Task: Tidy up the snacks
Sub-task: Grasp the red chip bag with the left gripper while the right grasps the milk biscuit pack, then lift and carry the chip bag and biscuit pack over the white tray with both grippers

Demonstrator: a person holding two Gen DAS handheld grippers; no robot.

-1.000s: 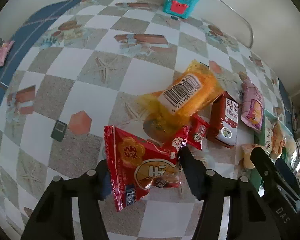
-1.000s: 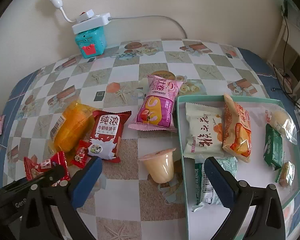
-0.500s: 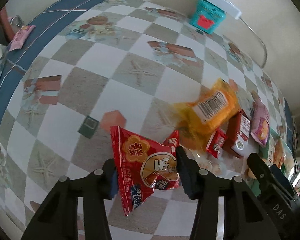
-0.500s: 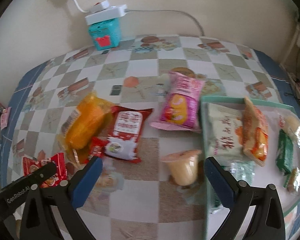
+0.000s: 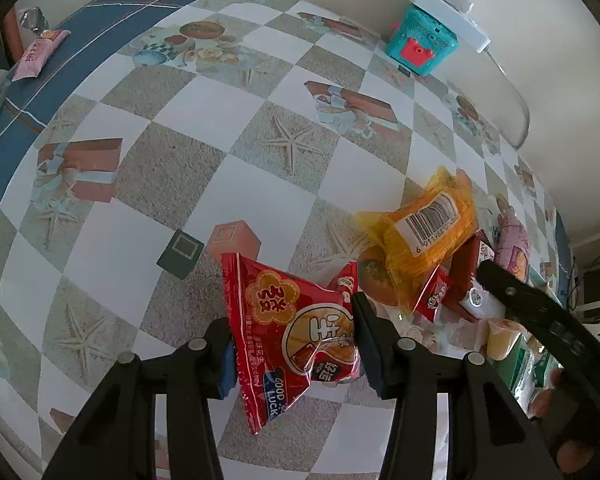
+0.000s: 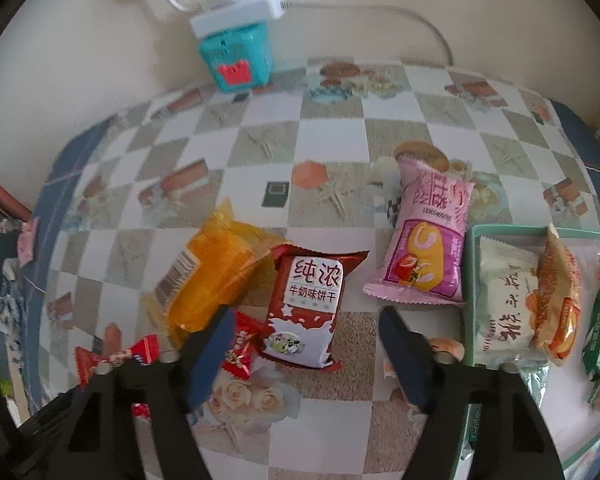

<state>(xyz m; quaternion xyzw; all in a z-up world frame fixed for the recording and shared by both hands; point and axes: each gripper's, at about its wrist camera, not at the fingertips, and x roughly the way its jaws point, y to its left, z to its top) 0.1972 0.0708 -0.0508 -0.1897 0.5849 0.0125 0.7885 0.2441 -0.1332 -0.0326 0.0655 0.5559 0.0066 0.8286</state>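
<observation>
My left gripper [image 5: 294, 334] is shut on a red snack packet [image 5: 292, 332] and holds it above the checkered table. In the right wrist view that packet [image 6: 118, 356] shows at the lower left. My right gripper [image 6: 306, 340] is open and empty, hovering over a red-and-white biscuit packet [image 6: 308, 304]. Beside it lie an orange packet [image 6: 212, 280], a small red candy packet [image 6: 240, 346] and a pink cake packet [image 6: 428, 240]. A jelly cup [image 6: 444, 350] sits partly hidden behind my right finger. A green tray [image 6: 512, 232] at the right holds several snacks.
A teal box [image 6: 236, 56] with a white power strip [image 6: 236, 14] on it stands at the back by the wall, its cable running right. A pink packet [image 5: 38, 54] lies at the table's far left blue edge. The right gripper's arm [image 5: 540, 320] crosses the left view's right side.
My left gripper has lifted the red packet and drawn back to the left. My right gripper has moved left from the jelly cup and tray to over the biscuit packet.
</observation>
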